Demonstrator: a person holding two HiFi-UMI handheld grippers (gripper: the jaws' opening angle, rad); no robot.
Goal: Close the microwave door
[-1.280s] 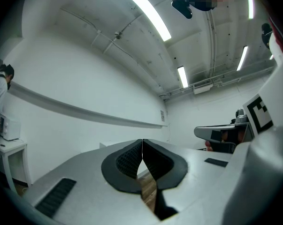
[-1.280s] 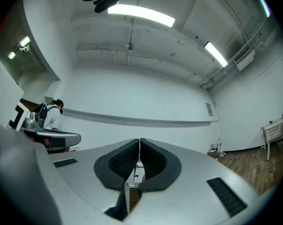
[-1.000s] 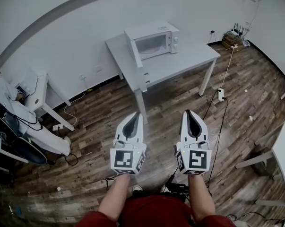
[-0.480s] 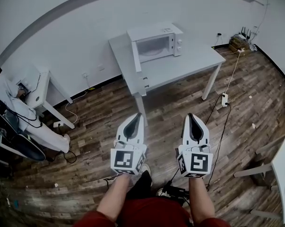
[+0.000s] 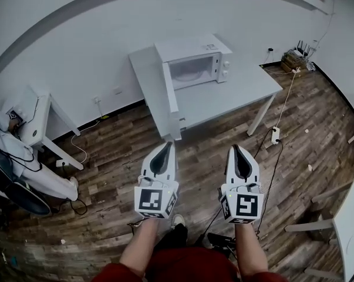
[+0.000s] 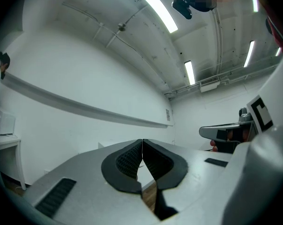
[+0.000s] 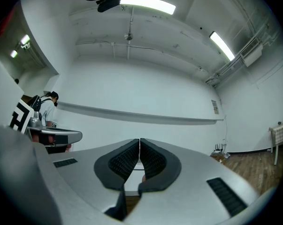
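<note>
Left tongs point(image 5: 168, 144) and right tongs point(image 5: 235, 148) closed, empty, well short of the desk point(image 5: 238, 96); step in, then push the open door point(image 5: 168, 94) of the microwave point(image 5: 195, 56) rightward till shut.

Head view steeply down; gripper views toward wall point(image 6: 85, 78)

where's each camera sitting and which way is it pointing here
Head view: on the person's head, looking steeply down at the wood floor, the table and the microwave with its door open; shows both forearms, left gripper and right gripper.
Left gripper view: on the left gripper, looking along its shut jaws at the white wall and ceiling lights; right gripper at the right edge.
Right gripper view: on the right gripper, along its shut jaws at the same wall; left gripper at the left edge.
Shared: both gripper views show the wall's grey stripe.
</note>
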